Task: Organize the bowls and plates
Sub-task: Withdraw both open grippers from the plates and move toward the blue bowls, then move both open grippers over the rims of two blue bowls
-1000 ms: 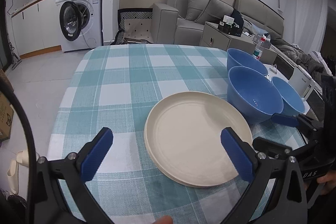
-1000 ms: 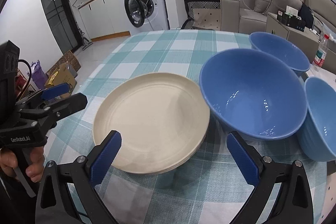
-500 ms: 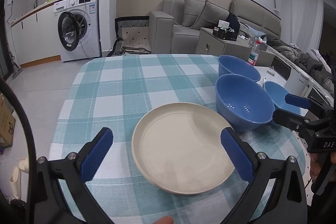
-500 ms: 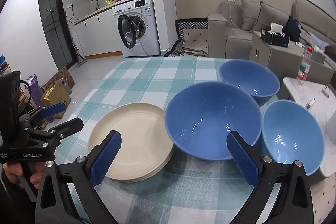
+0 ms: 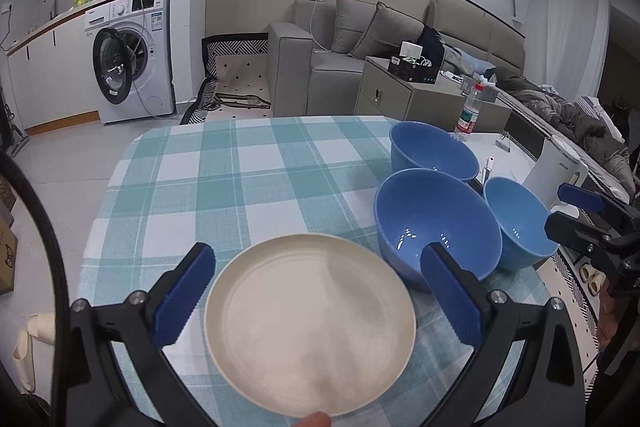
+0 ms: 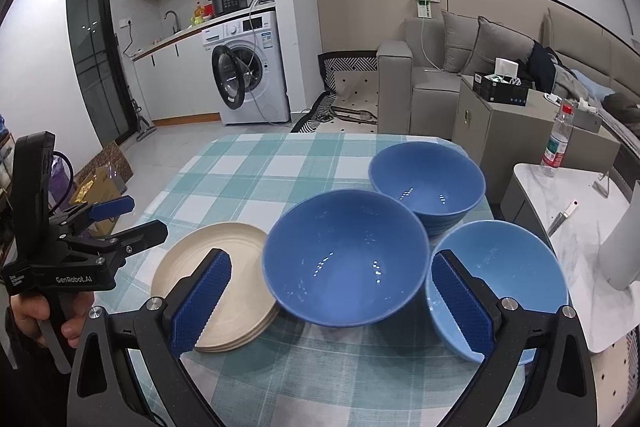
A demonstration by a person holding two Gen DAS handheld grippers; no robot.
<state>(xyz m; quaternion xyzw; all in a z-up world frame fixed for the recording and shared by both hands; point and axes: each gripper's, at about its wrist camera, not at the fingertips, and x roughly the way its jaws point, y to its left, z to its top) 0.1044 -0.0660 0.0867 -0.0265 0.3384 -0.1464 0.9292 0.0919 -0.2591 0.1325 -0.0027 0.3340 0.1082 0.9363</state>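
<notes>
1. On the checked table (image 5: 224, 187), near edge: a stack of cream plates (image 5: 310, 319), already piled one on another, so that half of the sorting looks done. The right wrist view shows several rims in the stack (image 6: 224, 291).
2. Right of the plates sit three blue bowls, not nested. The big bowl (image 6: 344, 259) is just beside the plate stack and looks to overlap its rim in the right wrist view; I can't tell if they touch.
3. The far bowl (image 6: 426, 183) is behind the big one, close to it. The lighter bowl (image 6: 500, 279) is at the right, by the table's right edge.
4. Left gripper (image 5: 316, 295) is spread wide, holding nothing, jaws flanking the plate stack from above. It hovers, no contact visible. A fingertip of the person shows at the bottom of that view.
5. Right gripper (image 6: 332, 303) is also wide and empty, jaws either side of the big bowl in its view, held above and short of it. It seems lined up on the bowls because those are the loose items left.
6. Judgement: next step is likely nesting the bowls; needs a rim pinch, so the jaws must drop and narrow.
7. Risk: the lighter bowl is near the edge and a nudge could push it off.
8. Background: washing machine (image 6: 248, 67), sofa (image 5: 360, 59), side table with water bottle (image 6: 556, 143).
</notes>
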